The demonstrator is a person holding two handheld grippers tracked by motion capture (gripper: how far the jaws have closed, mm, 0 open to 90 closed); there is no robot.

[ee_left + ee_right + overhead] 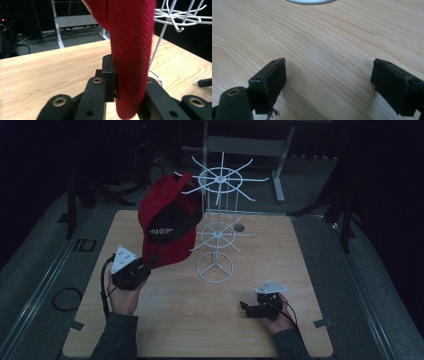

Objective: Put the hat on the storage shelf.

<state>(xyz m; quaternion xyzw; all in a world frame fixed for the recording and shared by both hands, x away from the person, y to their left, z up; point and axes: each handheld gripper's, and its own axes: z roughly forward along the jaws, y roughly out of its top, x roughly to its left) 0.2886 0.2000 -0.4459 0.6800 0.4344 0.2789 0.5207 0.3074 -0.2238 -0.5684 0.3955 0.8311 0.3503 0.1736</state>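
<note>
A red cap (167,227) with a black inner panel hangs from a hook of the white wire rack (220,179) at the table's back middle, its brim pointing down and to the left. My left gripper (150,261) reaches the brim's lower edge. In the left gripper view the red brim (130,50) stands between the jaws of the left gripper (125,75), which are slightly apart, with a thin dark gap beside the left pad (109,75). My right gripper (245,306) rests low at the front right, and its own view shows that gripper (328,80) open over bare wood.
The rack's round base (215,267) stands mid-table, and its edge (309,1) lies just ahead of the right gripper. The wooden table (200,330) has a small dark hole (239,227) behind the rack. A grey metal stand (245,145) stands beyond the table.
</note>
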